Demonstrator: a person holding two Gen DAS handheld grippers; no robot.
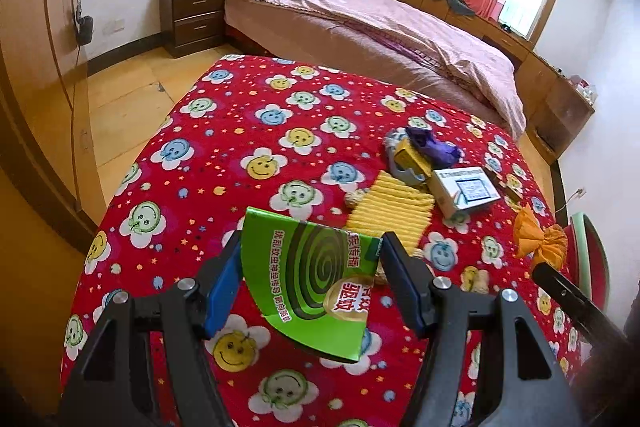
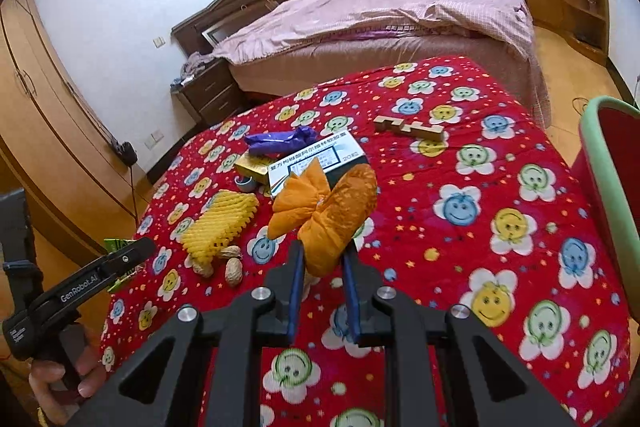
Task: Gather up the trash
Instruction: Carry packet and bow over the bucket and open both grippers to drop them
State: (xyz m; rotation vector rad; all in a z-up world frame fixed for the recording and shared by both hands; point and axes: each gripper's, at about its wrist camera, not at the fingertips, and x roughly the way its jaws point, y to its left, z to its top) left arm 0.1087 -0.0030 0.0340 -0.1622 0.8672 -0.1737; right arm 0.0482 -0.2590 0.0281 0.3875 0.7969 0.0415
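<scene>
The left tongs (image 1: 312,279) are clamped on a green mosquito-coil box (image 1: 310,281), held above the table (image 1: 224,131) with its red smiley-flower cloth. The right tongs (image 2: 322,273) pinch a crumpled orange wrapper (image 2: 326,213), lifted off that cloth. Beyond the green box lie a yellow foam net (image 1: 390,207) with peanuts (image 2: 233,271) beside it, then a white medicine box (image 1: 466,189), a gold box (image 1: 410,157) and a purple wrapper (image 1: 434,147). A red bin (image 2: 608,195) with a green rim stands at the table's right edge.
</scene>
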